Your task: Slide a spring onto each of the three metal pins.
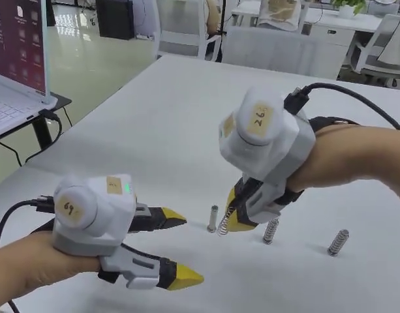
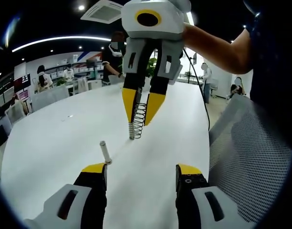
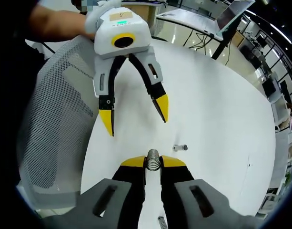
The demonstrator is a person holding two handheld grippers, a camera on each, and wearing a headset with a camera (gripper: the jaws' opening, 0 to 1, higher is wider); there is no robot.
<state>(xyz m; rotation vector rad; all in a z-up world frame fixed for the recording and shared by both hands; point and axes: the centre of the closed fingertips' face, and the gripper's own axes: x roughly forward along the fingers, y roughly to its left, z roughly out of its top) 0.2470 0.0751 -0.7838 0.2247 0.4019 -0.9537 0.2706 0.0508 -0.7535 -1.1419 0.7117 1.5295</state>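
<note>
Your right gripper has its jaws clamped on a tilted spring. The spring's lower end is just beside the bare pin, well in from the surface's left edge. Further right, a second pin and a third pin carry springs. Your left gripper hovers near, jaws spread, empty.

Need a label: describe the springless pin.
On the white table, three pins stand in a row. The bare pin is leftmost in the head view, beside the right tongs and their spring. The middle pin and right pin wear springs; it is smooth.
</note>
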